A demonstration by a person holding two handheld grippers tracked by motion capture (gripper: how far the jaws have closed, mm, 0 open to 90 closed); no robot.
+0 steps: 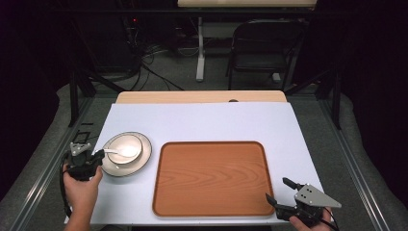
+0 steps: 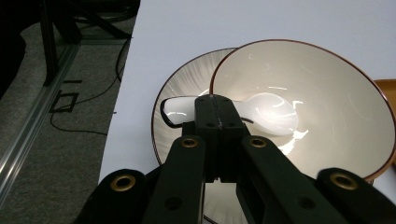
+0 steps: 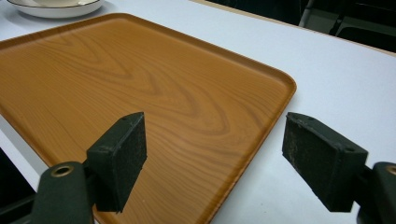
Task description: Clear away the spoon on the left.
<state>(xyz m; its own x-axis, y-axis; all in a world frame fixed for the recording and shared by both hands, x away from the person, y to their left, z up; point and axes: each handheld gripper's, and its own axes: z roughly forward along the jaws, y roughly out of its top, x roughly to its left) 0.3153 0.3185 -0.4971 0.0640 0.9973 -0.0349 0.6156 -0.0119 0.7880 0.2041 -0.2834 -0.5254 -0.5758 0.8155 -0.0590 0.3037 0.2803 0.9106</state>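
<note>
Jaws of the left gripper (image 2: 212, 105) are clenched on the handle of a white ceramic spoon (image 2: 266, 112), whose scoop lies inside a cream bowl (image 2: 327, 93) on a matching plate (image 2: 180, 93) at the counter's (image 1: 202, 120) left side. Beside the plate lies a wooden tray (image 1: 211, 178). Near its right corner, the right gripper (image 3: 215, 154) hovers released, holding nothing.

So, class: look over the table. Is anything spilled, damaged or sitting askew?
Nothing stands out. The bowl sits on its plate with the white spoon inside, the left gripper shut on the spoon's handle. The wooden tray lies flat and bare, and nothing is spilled.
</note>
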